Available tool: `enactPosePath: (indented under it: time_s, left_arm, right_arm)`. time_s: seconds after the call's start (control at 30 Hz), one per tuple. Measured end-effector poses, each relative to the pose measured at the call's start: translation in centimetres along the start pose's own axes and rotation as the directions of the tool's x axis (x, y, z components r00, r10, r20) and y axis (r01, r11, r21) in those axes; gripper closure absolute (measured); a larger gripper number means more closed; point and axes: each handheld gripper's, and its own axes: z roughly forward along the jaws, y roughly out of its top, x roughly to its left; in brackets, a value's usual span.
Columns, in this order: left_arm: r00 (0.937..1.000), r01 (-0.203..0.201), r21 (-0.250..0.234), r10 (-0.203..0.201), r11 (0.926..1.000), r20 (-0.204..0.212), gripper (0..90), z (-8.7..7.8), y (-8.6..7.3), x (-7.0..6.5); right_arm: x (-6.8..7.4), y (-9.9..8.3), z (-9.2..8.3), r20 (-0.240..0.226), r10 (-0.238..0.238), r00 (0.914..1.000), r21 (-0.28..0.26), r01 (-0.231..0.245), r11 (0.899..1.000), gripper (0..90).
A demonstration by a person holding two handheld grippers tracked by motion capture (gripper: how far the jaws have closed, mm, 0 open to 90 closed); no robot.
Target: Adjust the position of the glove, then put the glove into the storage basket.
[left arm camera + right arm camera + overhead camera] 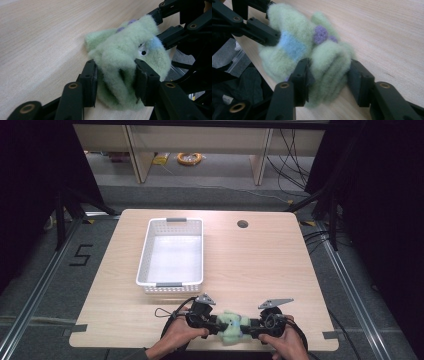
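Note:
A light green plush toy [231, 326] with a blue patch and purple dots lies near the table's front edge, between both hands. My left gripper [220, 325] comes at it from the left, and in the left gripper view its pads [91, 80] press into the toy's fuzzy body [120, 57]. From the right, my right gripper [248, 328] holds the other end; its pads [355, 80] squeeze the toy [329, 62] in the right gripper view. Each gripper's jaws show behind the toy in the other's view.
A white slotted basket [145, 252] with nothing in it stands on the wooden table [260, 265], left of centre and beyond the hands. A round cable hole [242, 224] sits near the far edge. The table's front edge runs right below the toy.

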Motion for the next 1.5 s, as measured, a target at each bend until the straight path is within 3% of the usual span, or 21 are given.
enactPosePath:
  time_s: [0.1, 0.17, 0.4, 0.53, 0.57, 0.63, 0.73, 0.8, 1.03, 1.13, 1.17, 1.27, 1.4, 1.43, 1.5]
  left_arm:
    - [1.0, 0.0, 0.014, 0.0, 0.9999, -0.001, 59.5, -0.2, -0.1, 0.1]
    - [0.9996, 0.015, -0.021, -0.015, 0.9997, 0.024, 60.9, 0.0, -0.3, 0.2]
    - [0.9987, -0.046, -0.054, 0.047, 0.9975, 0.017, 66.5, -0.1, -0.6, -0.1]
    - [0.9986, -0.05, -0.065, 0.051, 0.9966, 0.016, 68.4, -0.1, -0.6, -0.2]
    - [0.9984, -0.055, -0.069, 0.055, 0.9961, 0.007, 68.8, -0.1, -0.7, -0.3]
    - [0.9979, -0.063, -0.078, 0.064, 0.995, 0.007, 69.8, -0.2, -0.7, -0.4]
    - [0.9985, -0.053, -0.082, 0.054, 0.9952, 0.007, 70.7, -0.3, -0.7, -0.4]
    - [0.9981, -0.06, -0.083, 0.061, 0.9947, 0.005, 71.1, -0.3, -0.7, -0.5]
    - [0.9968, -0.078, -0.097, 0.079, 0.9922, 0.012, 71.9, -1.1, -0.6, -0.7]
    - [0.9966, -0.08, -0.111, 0.082, 0.9906, 0.01, 72.1, -1.6, -0.6, -0.8]
    - [0.9966, -0.08, -0.115, 0.082, 0.9902, 0.012, 72.1, -1.7, -0.6, -0.9]
    - [0.997, -0.077, -0.13, 0.078, 0.9885, 0.0, 72.1, -2.1, -0.4, -1.0]
    - [0.9967, -0.079, -0.138, 0.081, 0.9872, 0.007, 72.1, -2.5, -0.2, -1.0]
    - [0.9967, -0.079, -0.138, 0.08, 0.9873, 0.007, 72.1, -2.5, -0.2, -1.0]
    - [0.9961, -0.088, -0.132, 0.088, 0.9873, -0.001, 72.1, -2.6, 0.0, -1.1]
  right_arm:
    - [0.0, -0.1, 0.0, -0.017, -0.003, 0.9999, -0.003, 0.002, 1.0, 61.0]
    - [0.1, -0.1, 0.0, -0.011, -0.017, 0.9998, -0.008, 0.017, 1.0, 63.3]
    - [0.4, -0.3, -0.3, 0.002, -0.049, 0.9988, -0.024, 0.049, 0.999, 68.6]
    - [0.7, -0.3, -0.3, 0.021, -0.06, 0.998, -0.028, 0.06, 0.998, 70.1]
    - [0.6, -0.2, -0.4, -0.003, -0.065, 0.9979, -0.021, 0.065, 0.998, 70.4]
    - [0.5, -0.3, -0.4, 0.006, -0.058, 0.9983, -0.04, 0.059, 0.997, 70.8]
    - [0.5, -0.3, -0.5, -0.031, -0.041, 0.9987, -0.034, 0.04, 0.999, 71.4]
    - [0.4, -0.3, -0.6, -0.009, -0.059, 0.9982, -0.045, 0.059, 0.997, 71.7]
    - [0.6, -0.1, -1.0, -0.016, -0.068, 0.9975, -0.071, 0.067, 0.995, 72.6]
    - [1.1, 0.1, -1.3, -0.031, -0.04, 0.9987, -0.078, 0.038, 0.996, 72.7]
    - [0.9, 0.2, -1.4, -0.027, -0.07, 0.9972, -0.085, 0.067, 0.994, 72.7]
    - [1.2, 0.5, -1.8, -0.015, -0.076, 0.997, -0.095, 0.074, 0.993, 72.8]
    - [1.2, 1.0, -2.2, -0.019, -0.075, 0.997, -0.1, 0.073, 0.992, 72.8]
    - [1.6, 0.9, -2.2, -0.019, -0.047, 0.9987, -0.092, 0.045, 0.995, 72.8]
    - [1.5, 1.1, -2.2, -0.02, -0.073, 0.9971, -0.095, 0.071, 0.993, 72.8]
